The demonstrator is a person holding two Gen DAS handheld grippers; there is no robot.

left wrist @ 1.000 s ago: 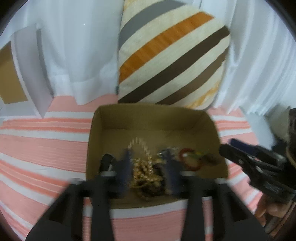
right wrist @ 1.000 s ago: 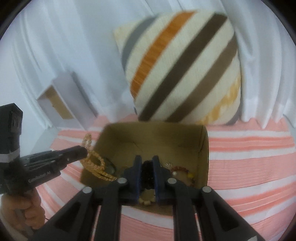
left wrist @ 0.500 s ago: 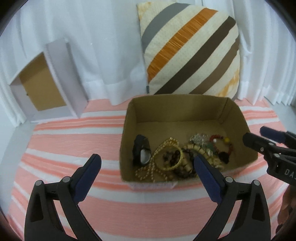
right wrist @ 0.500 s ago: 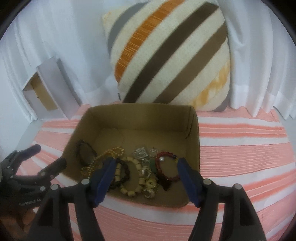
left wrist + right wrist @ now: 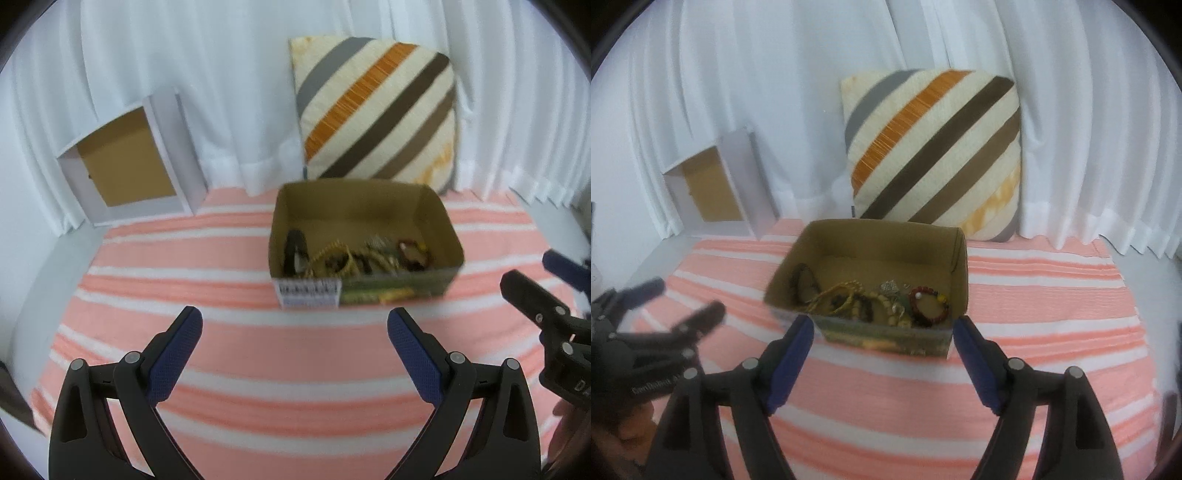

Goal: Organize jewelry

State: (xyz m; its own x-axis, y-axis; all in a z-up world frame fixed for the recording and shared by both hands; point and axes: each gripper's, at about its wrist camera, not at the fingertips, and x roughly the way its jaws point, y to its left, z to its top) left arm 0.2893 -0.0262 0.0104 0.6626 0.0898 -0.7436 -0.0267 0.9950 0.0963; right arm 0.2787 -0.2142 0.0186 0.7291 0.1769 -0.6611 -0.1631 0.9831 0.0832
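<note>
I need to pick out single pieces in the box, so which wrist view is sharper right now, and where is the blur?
Right wrist view: jewelry in the cardboard box reads fairly clearly; the left hand-held gripper is smeared. Left wrist view: the box and jewelry are soft, its label unreadable. Both bow at the edges.

matt cardboard box [image 5: 955, 254], ribbed cloth [image 5: 1034, 288]

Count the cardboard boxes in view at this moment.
2. One open box sits mid-cloth in front of the pillow, with jewelry inside. A second, white-sided box leans against the curtain at back left. Others may lie out of frame.
</note>
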